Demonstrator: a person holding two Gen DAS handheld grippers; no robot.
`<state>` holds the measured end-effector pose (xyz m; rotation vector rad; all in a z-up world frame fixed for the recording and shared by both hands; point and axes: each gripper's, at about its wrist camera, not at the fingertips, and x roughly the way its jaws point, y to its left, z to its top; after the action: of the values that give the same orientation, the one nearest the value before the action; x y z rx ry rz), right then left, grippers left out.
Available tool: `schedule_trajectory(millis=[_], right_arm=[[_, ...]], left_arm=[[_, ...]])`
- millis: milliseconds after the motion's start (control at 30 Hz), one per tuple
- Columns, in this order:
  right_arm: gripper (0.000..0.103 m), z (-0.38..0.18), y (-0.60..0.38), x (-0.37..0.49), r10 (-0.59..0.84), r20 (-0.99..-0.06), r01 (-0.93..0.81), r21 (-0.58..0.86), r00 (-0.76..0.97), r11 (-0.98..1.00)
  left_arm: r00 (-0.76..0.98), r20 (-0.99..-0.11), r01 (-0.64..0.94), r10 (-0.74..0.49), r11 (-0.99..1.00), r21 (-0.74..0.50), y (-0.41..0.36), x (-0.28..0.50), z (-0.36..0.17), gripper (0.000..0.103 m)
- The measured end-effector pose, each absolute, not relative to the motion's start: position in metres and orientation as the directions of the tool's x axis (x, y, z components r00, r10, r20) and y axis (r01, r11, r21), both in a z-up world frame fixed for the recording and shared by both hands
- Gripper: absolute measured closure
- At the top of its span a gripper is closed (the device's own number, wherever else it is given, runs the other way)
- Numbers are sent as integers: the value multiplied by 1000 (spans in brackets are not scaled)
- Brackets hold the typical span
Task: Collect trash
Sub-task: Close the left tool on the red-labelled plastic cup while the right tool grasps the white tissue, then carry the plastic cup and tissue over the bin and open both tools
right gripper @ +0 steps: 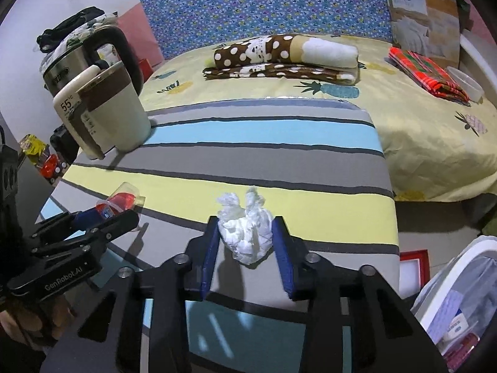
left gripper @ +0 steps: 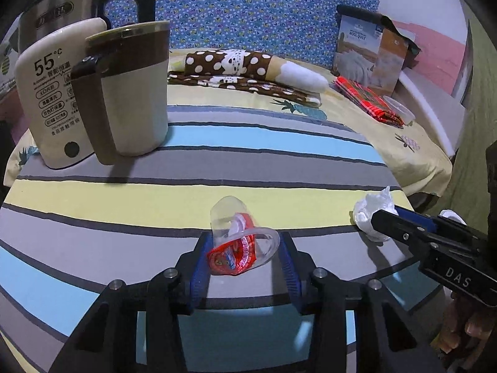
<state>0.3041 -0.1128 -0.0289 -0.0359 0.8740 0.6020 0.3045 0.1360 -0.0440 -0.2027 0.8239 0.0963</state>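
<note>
Fingers of the left gripper [left gripper: 245, 261] straddle a clear plastic cup [left gripper: 243, 237] on the striped board [left gripper: 217, 186]; the right gripper [right gripper: 247, 248] pinches a crumpled tissue [right gripper: 247, 236]. Only the right wrist view shows the white bin [right gripper: 450, 283].

Kettle [left gripper: 56, 15] mostly hidden behind warmer box [left gripper: 52, 99] and mug [left gripper: 130, 90] — top cut by frame. White bin [right gripper: 459, 283] cropped at right edge — contents unclear. Quilt package [left gripper: 369, 52] print too small.
</note>
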Motion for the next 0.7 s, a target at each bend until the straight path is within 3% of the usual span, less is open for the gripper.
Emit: schedule_trajectory(millis=[700], right_arm=[[73,-3,-159,251,538,-663,-509,265,521,819]], left_arm=[[735,-672,-21,-90,988,-154,61,229,2,60]])
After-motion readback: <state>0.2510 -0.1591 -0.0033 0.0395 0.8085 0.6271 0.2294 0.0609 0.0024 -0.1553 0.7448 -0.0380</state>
